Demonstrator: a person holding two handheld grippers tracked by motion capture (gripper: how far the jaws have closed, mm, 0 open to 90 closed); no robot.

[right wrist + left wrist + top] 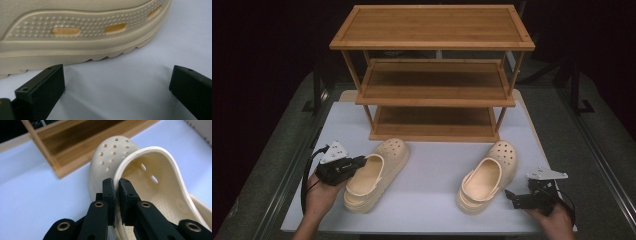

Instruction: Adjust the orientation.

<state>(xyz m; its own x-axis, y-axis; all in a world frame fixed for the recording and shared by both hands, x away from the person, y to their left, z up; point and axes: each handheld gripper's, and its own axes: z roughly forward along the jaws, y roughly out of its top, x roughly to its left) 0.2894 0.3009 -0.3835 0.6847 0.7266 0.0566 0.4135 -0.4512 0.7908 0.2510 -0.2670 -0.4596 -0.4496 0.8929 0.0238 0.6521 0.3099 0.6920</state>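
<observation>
White tabletop (432, 165) carried two cream clogs below a wooden rack (432, 75). Left claw (117, 195) pinched the lower-left clog (377, 172) by its rim; right claw (117, 92) gaped, seemingly just beside the lower-right clog (487, 177).

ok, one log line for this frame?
left tool: shut on left clog rim | right tool: open beside right clog | rack: bare

Cream clog (75, 37) beyond wide-apart jaws, white table (120, 87)

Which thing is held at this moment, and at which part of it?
The left hand-held gripper pinches the left clog by the rim of its side wall. The right hand-held gripper is open, holding nothing.
</observation>
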